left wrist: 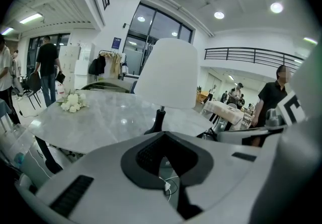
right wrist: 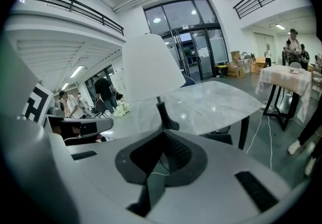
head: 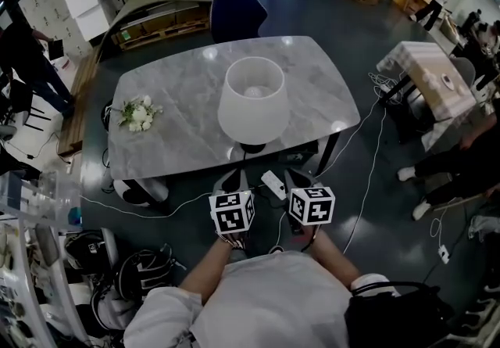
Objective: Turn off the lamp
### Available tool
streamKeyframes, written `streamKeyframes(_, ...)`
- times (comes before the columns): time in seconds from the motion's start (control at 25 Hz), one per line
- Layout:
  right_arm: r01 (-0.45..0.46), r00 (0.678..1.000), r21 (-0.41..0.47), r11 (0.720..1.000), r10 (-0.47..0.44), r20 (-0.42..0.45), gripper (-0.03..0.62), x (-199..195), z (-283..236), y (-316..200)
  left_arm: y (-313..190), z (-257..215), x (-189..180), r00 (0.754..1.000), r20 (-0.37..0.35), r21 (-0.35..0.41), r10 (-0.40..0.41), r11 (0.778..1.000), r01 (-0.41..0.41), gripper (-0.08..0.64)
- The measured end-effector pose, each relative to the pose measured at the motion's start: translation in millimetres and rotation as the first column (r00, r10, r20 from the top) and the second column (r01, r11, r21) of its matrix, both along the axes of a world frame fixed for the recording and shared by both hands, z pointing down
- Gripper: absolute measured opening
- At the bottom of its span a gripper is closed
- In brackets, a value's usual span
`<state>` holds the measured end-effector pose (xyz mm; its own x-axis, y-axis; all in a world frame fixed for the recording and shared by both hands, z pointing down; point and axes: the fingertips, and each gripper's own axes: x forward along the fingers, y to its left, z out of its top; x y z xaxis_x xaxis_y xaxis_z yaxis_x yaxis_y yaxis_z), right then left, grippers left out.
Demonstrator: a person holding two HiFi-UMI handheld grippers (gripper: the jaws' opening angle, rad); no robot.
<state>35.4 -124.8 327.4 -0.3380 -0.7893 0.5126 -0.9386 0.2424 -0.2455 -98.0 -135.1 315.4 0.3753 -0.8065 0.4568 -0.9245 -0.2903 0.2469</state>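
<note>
Table lamp (head: 250,100) standing at the near edge of the marble table (head: 180,96); both grippers closed and empty.

The lamp is showing a white tapered shade on a thin black stem and a flared black base (head: 251,148); whether the bulb is lit is unclear. The left gripper (head: 232,181) and the right gripper (head: 299,180) are hanging side by side just short of the table edge, jaws pressed together on nothing. A white block (head: 273,184), possibly a power strip, is lying between them.
</note>
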Motion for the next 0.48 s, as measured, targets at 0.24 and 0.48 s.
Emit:
streamKeyframes(0.24, 0.002, 1.000, -0.002, 1.000, -0.002, -0.003, -0.002, -0.5, -0.5, -1.7, -2.0, 2.0, -3.8, 1.000, 0.000, -0.008, -0.016, 1.000, 0.016, 0.008)
streamKeyframes(0.48, 0.007, 1.000, -0.006, 1.000, -0.007, -0.002, 0.000, -1.6, -0.2, -5.5, -6.8, 2.8, -6.2, 1.000, 0.002, -0.010, -0.026, 1.000, 0.026, 0.008)
